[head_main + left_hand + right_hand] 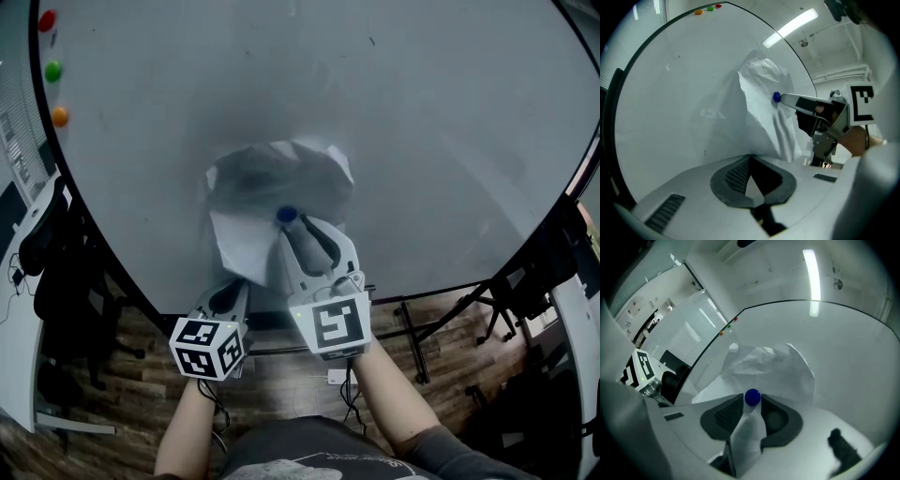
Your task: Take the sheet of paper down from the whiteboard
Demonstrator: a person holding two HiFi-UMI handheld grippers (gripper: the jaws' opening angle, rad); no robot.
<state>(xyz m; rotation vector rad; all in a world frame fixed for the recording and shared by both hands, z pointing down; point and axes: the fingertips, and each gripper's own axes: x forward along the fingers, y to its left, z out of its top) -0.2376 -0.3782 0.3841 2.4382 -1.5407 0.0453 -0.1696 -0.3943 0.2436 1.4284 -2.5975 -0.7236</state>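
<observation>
Each gripper's cube (208,347) bears black-and-white square markers. The left gripper (750,157) has its jaws together, pinching the lower corner of the crumpled paper (272,183), which hangs against the whiteboard (431,141) straight ahead of both grippers. The right gripper (300,225) has its jaws apart, with the blue magnet (752,397) right at their tips and between them, on the paper; whether the pads touch it I cannot tell. 3 magnets (52,70), red, green and orange, sit far up-left of the left gripper.
</observation>
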